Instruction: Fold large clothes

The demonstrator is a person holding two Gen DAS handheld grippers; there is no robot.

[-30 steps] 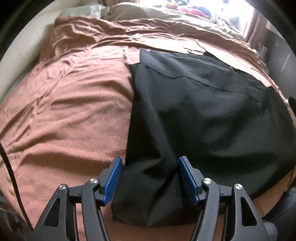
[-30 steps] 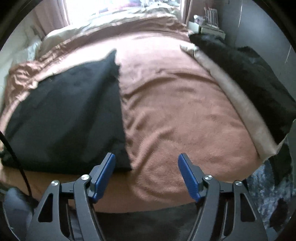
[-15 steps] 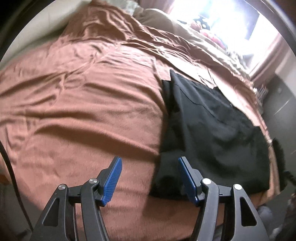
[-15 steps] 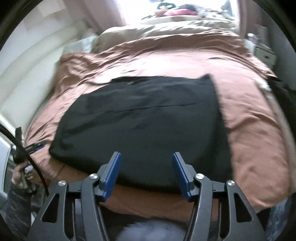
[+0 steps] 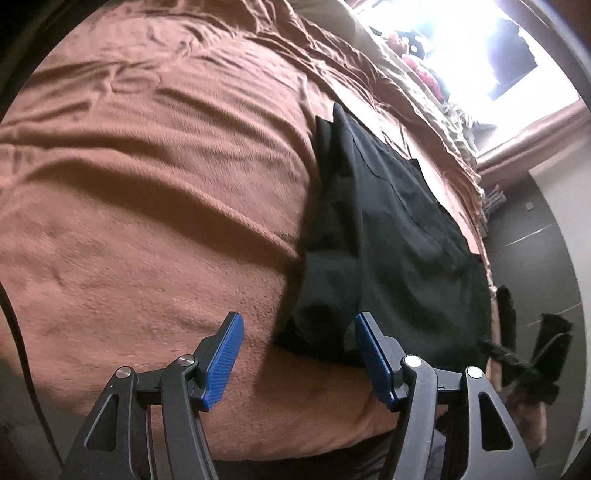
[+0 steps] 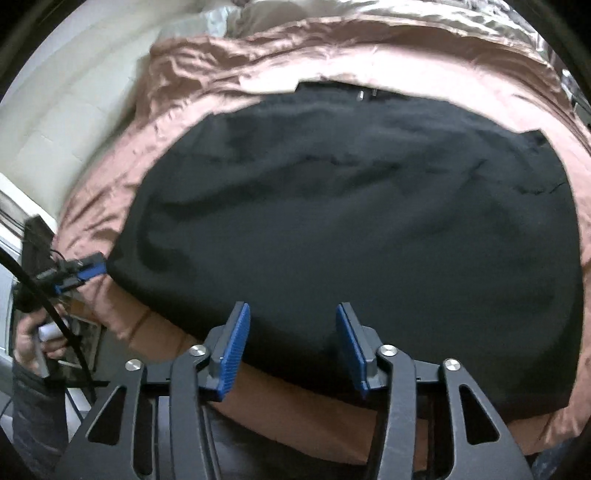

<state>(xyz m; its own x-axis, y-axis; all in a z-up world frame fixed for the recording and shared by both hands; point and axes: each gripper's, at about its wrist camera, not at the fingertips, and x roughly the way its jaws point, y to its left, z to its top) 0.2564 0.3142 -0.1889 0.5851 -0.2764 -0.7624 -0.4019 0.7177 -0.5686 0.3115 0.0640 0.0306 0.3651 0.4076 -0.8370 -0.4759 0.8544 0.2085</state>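
My left tongs (image 5: 297, 352) gape wide and empty over the brown bedspread (image 5: 147, 184), with the near left corner of the black garment (image 5: 388, 240) lying between and just beyond their tips, while wrinkled bare spread runs off to their left. My right tongs (image 6: 291, 347) also stand open on nothing, poised over the garment's near edge (image 6: 332, 221), which lies flat and fills most of what is ahead of them. Pale pillows (image 6: 229, 18) lie far beyond.

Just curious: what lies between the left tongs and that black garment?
Only bare brown blanket, seen in the left wrist view; the open left tongs frame the black garment's corner.
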